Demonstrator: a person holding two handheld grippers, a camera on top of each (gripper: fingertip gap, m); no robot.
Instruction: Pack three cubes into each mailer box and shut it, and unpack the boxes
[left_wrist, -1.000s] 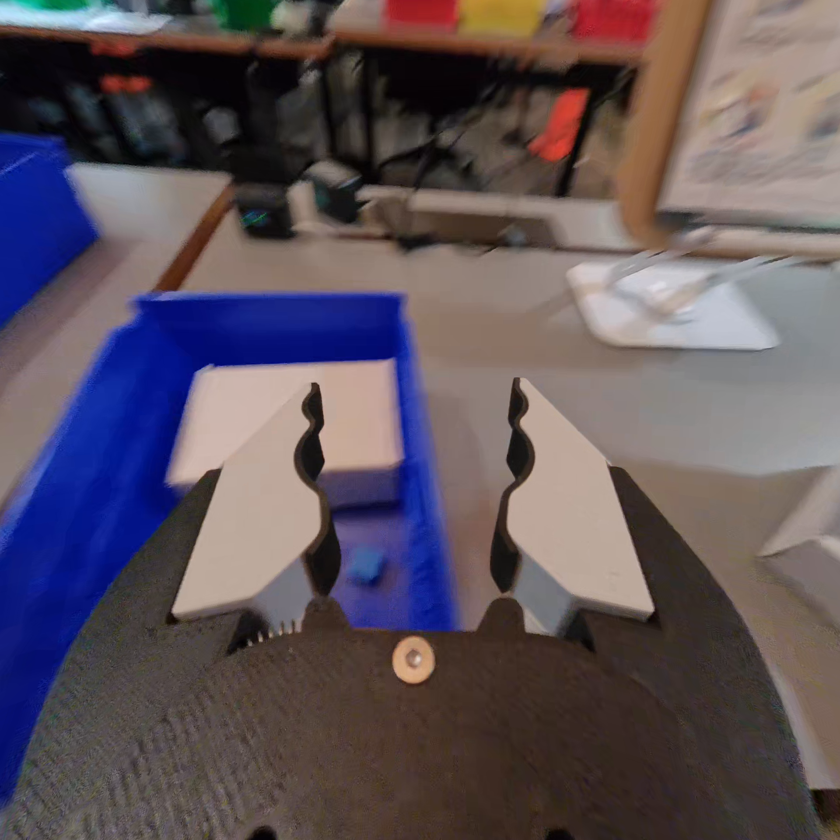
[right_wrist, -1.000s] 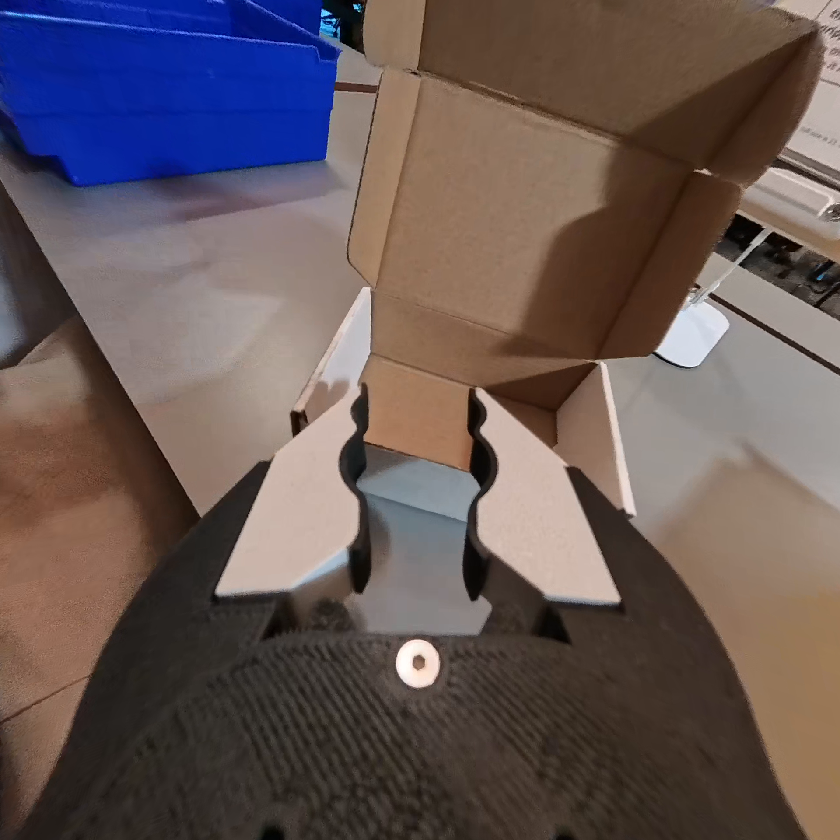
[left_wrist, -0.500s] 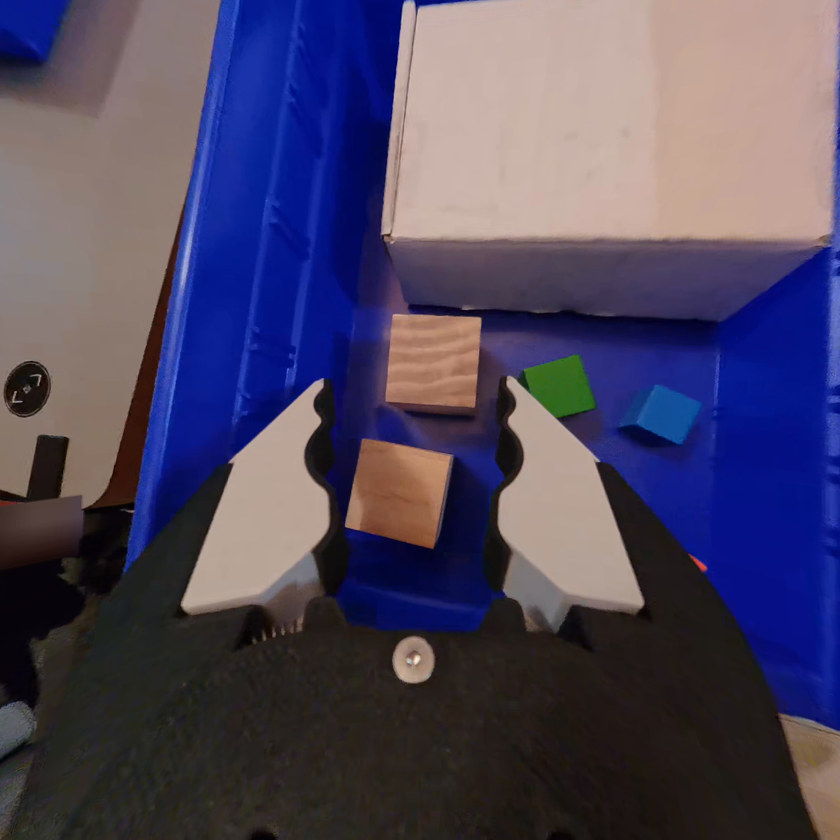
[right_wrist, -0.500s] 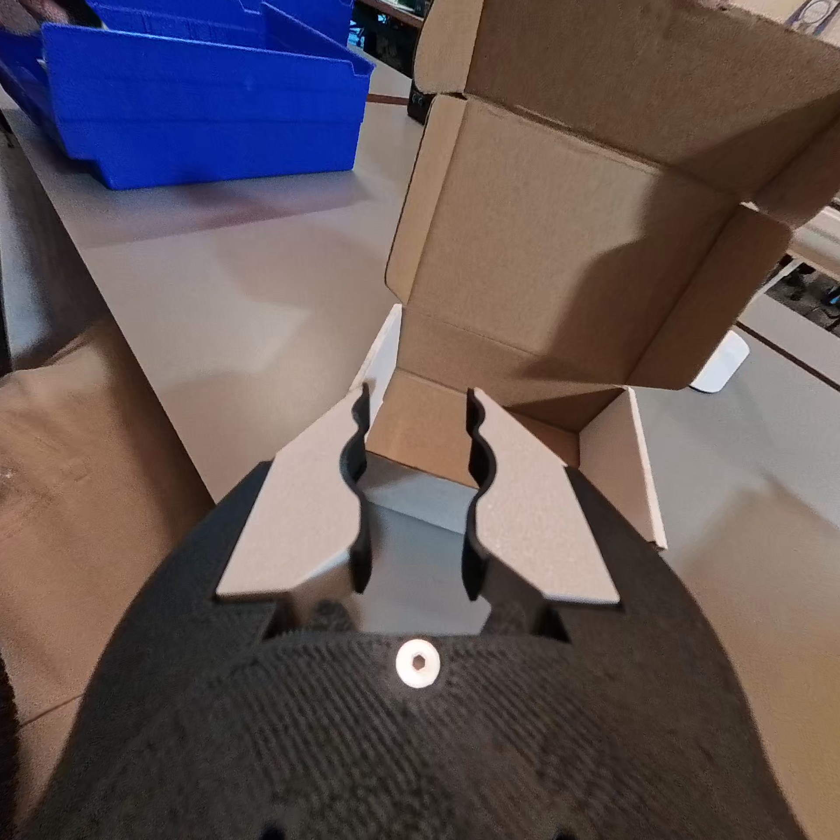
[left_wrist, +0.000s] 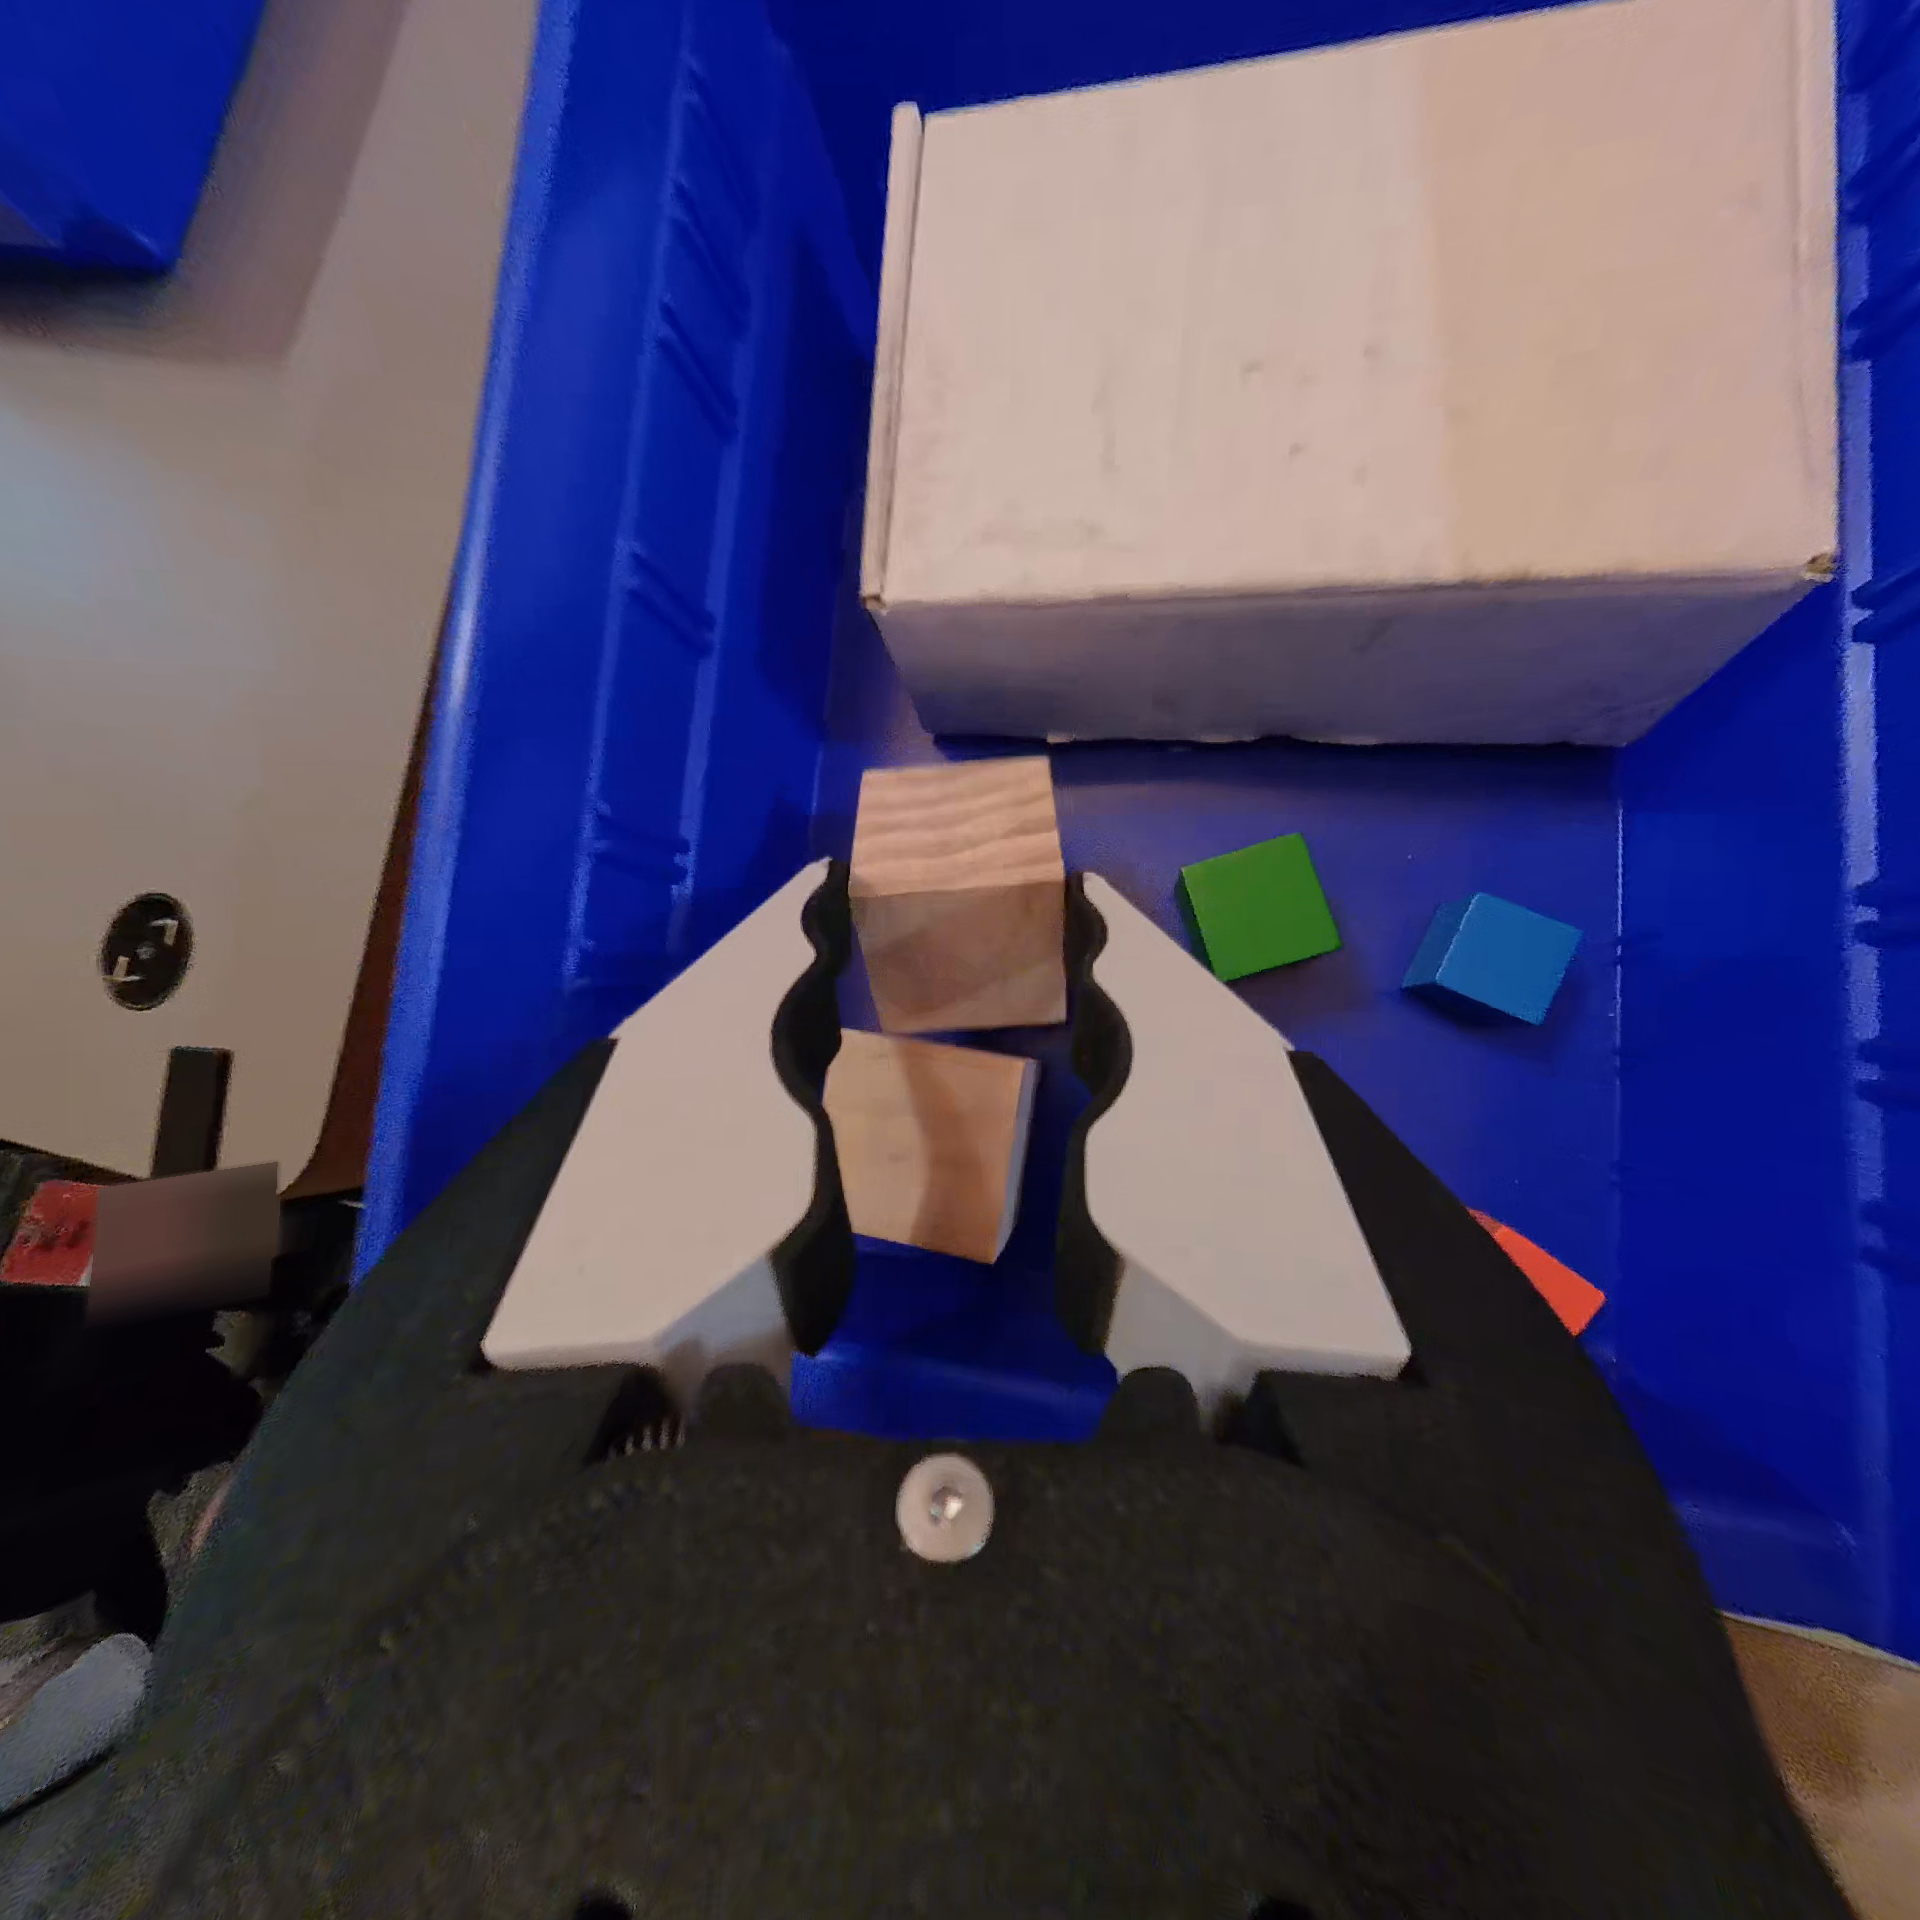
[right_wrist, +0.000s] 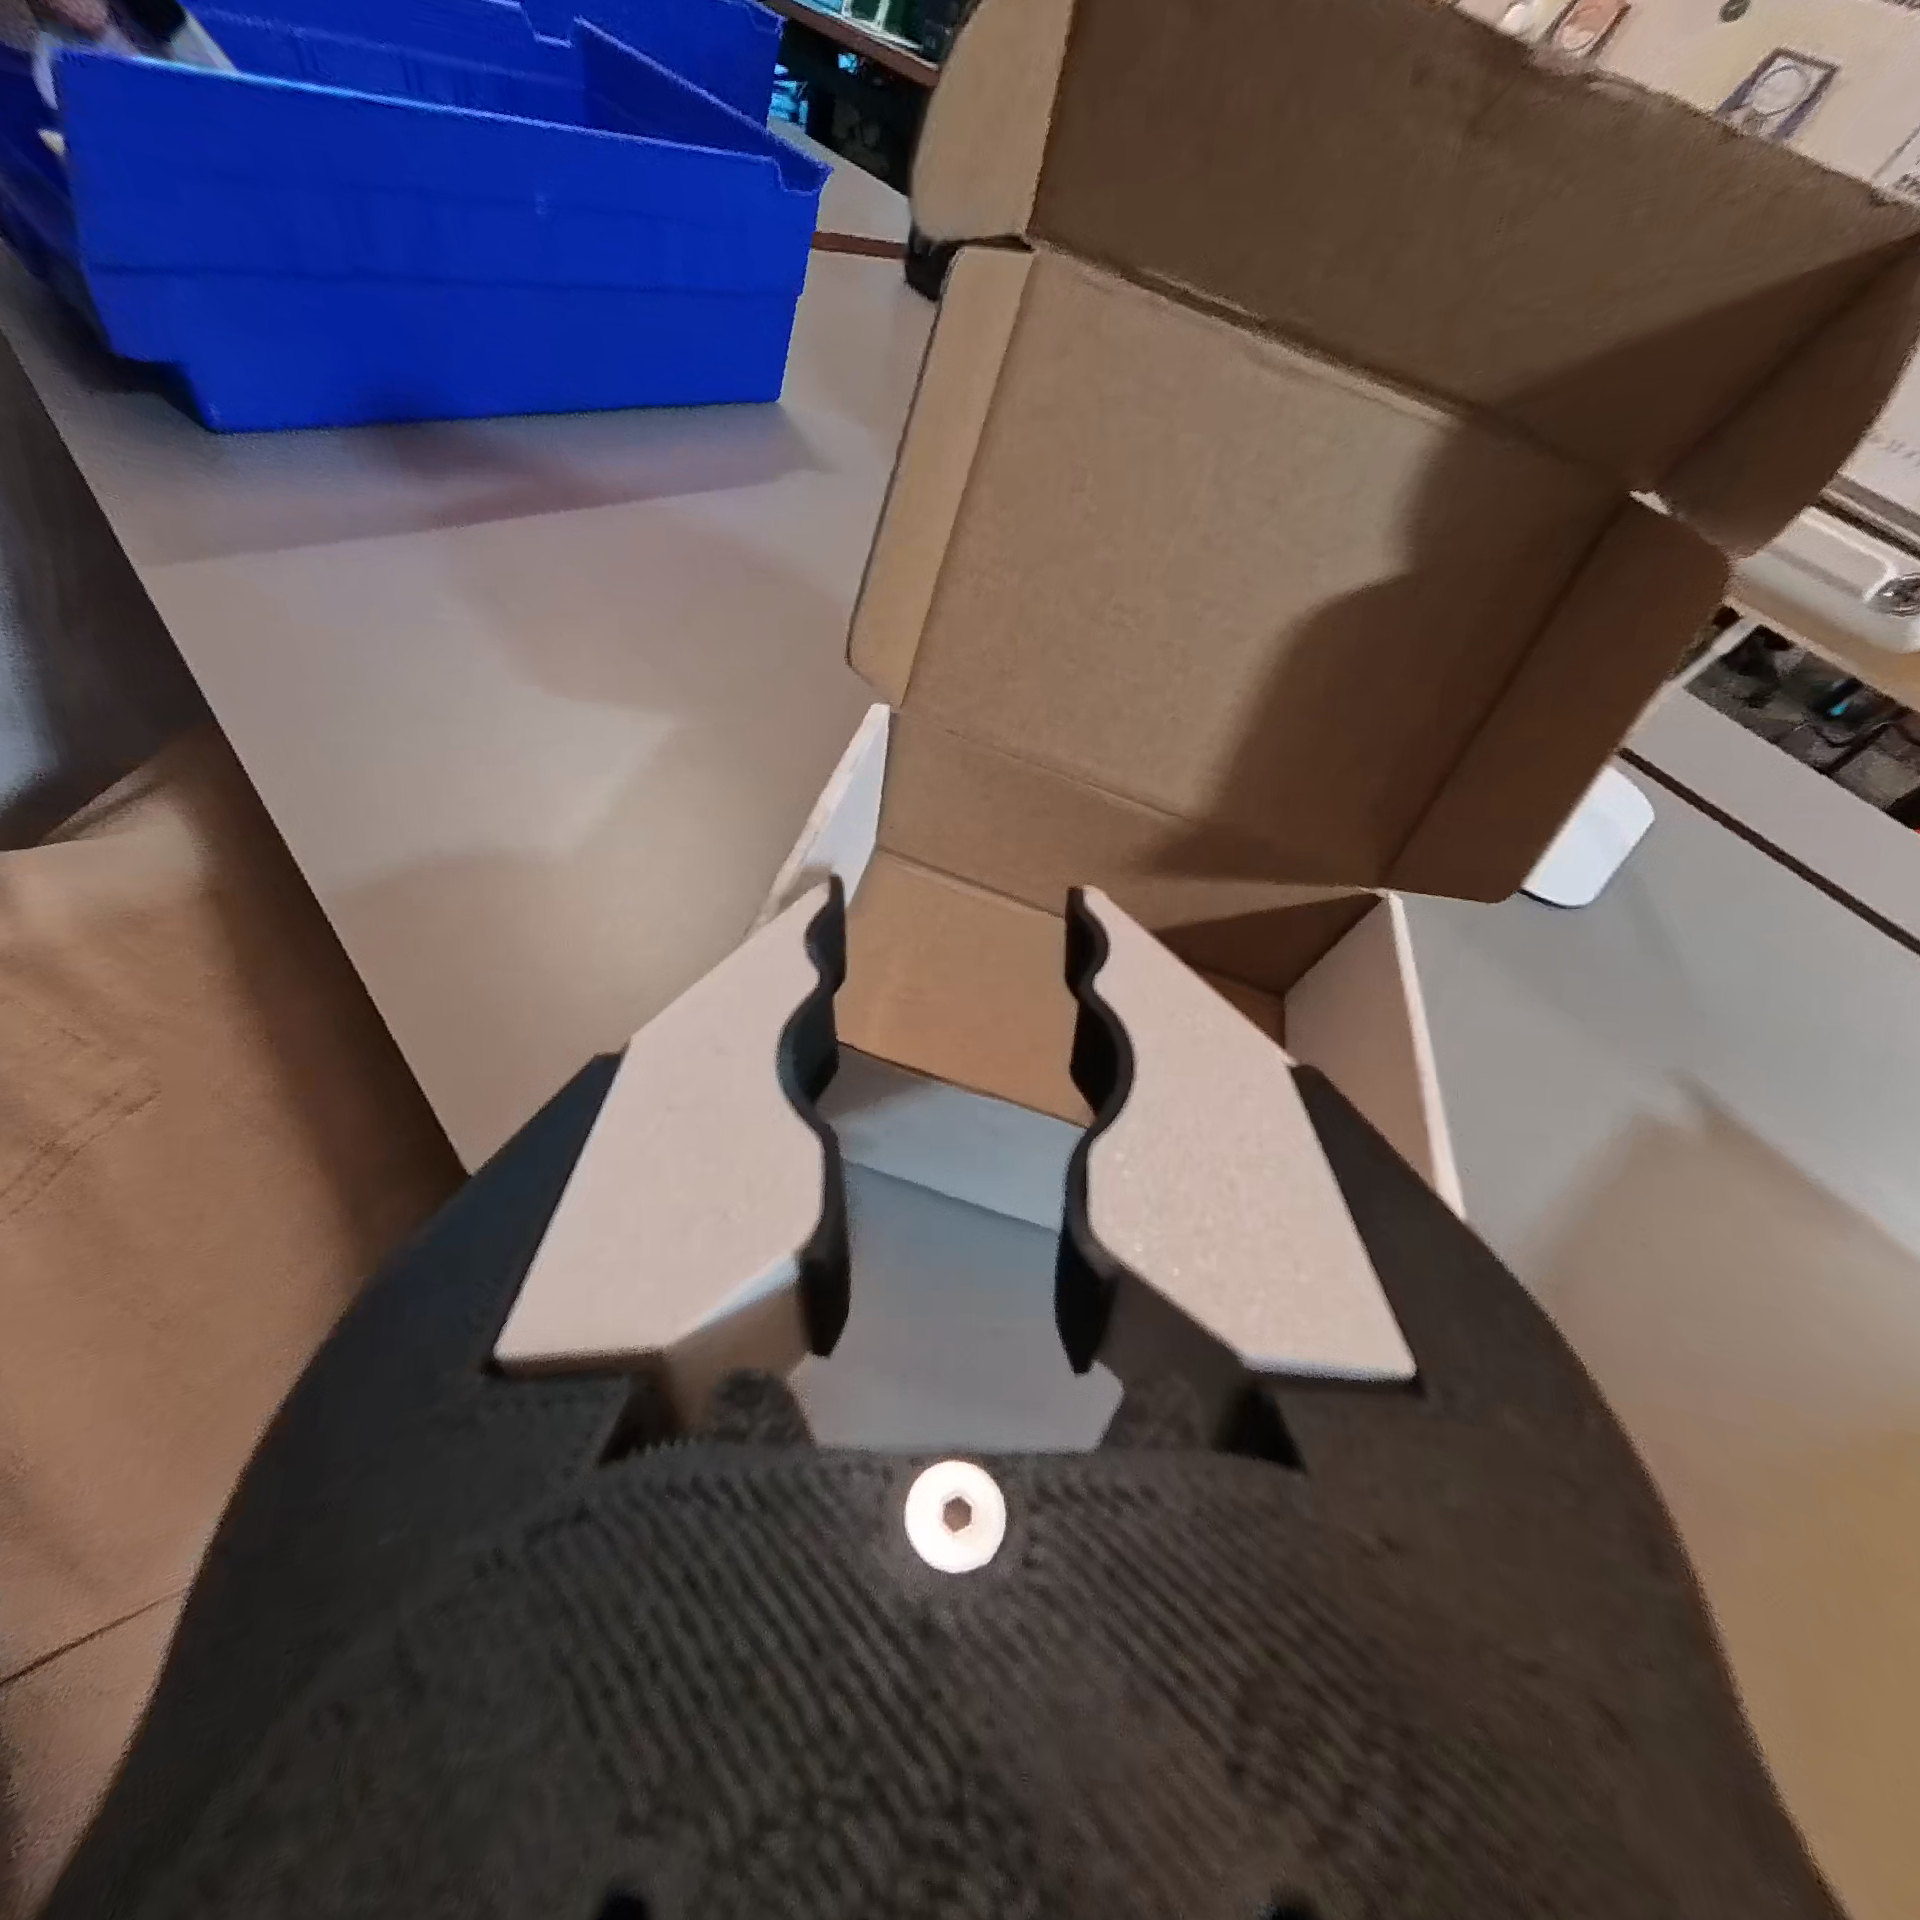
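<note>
In the left wrist view a blue bin (left_wrist: 644, 623) holds a shut white mailer box (left_wrist: 1351, 395) and loose cubes. My left gripper (left_wrist: 956, 883) has its fingertips pressed on both sides of a plain wooden cube (left_wrist: 961, 935). A second wooden cube (left_wrist: 925, 1143) lies lower between the fingers. A green cube (left_wrist: 1257, 904), a blue cube (left_wrist: 1496, 956) and a red piece (left_wrist: 1548, 1288) lie to the right. In the right wrist view my right gripper (right_wrist: 951, 904) is open and empty over the front wall of an open mailer box (right_wrist: 1195, 582), whose lid stands up.
Blue bins (right_wrist: 436, 281) stand at the back left of the grey table (right_wrist: 520, 675). A white stand base (right_wrist: 1590, 852) sits behind the open box. Another blue bin (left_wrist: 94, 125) shows at the far left in the left wrist view.
My left gripper swung down into the blue bin, moved forward over the wooden cubes and narrowed onto the farther one. The right gripper shifted only slightly at the open box.
</note>
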